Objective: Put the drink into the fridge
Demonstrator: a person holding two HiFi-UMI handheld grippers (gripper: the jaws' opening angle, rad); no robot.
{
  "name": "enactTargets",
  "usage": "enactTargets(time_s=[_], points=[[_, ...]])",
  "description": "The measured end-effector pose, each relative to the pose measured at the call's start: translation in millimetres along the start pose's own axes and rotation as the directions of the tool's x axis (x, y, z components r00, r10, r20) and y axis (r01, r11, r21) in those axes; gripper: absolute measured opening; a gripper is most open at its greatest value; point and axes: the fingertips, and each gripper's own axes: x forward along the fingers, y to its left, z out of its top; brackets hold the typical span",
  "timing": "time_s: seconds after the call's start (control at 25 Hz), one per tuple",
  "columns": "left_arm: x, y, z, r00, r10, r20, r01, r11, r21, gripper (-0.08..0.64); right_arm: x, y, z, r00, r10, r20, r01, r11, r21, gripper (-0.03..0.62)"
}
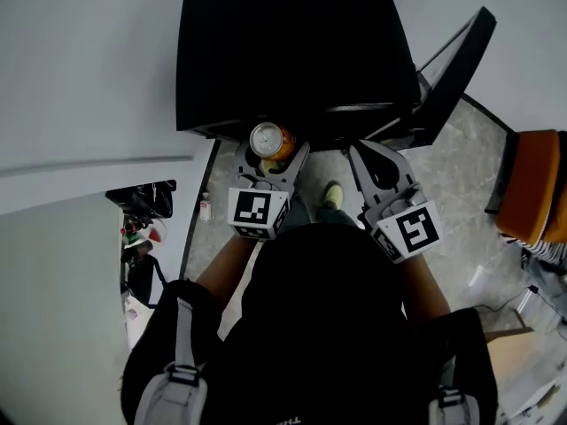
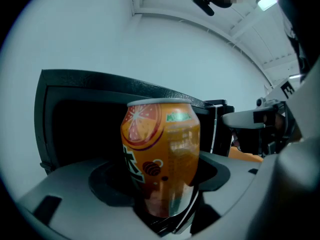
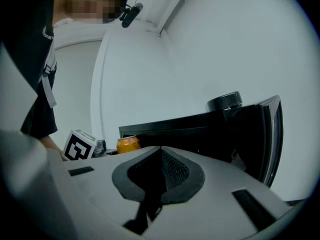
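Observation:
The drink is an orange can (image 1: 271, 141) (image 2: 161, 159), upright, with my left gripper (image 1: 271, 151) (image 2: 162, 189) shut on its lower half. It hangs just in front of the black fridge (image 1: 292, 51) (image 2: 75, 124), at the left of the dark opening. The fridge door (image 1: 456, 73) (image 3: 267, 134) stands swung open to the right. My right gripper (image 1: 370, 149) (image 3: 160, 151) is shut with nothing in it, held beside the left one in front of the opening. From the right gripper view the can (image 3: 128, 144) shows small at the left, next to the left gripper's marker cube (image 3: 77, 145).
The fridge stands against a white wall (image 1: 89, 78) on a tiled floor (image 1: 452, 175). An orange chair (image 1: 536, 189) is at the right. Small clutter (image 1: 142, 228) lies low at the left and a cardboard box (image 1: 514, 352) at the lower right. The person's shoe (image 1: 332, 193) shows below the grippers.

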Motion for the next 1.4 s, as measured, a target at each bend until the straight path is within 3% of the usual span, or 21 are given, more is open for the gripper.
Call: enactTargets(time_s=[0.44,1.04,1.4], points=[[25.6,23.0,-17.3,0.999,0.038,-0.034,-0.037,0.999,0.022,0.344,6.8,4.0,-1.5,1.000,0.000,-0.008,0.000,1.000,0.004,0.014],[43.1,36.6,-3.2,0.997,0.078,-0.007,-0.077,0.996,0.044,0.345,-0.4,-2.7,-2.3,0.999,-0.034,-0.022,0.034,0.999,0.018,0.014],[52.0,45.4,0.1,0.997,0.083,-0.006,-0.082,0.994,0.069,0.345,-13.1,-14.9,6.4,0.998,-0.060,0.023,0.060,0.998,0.017,0.014]])
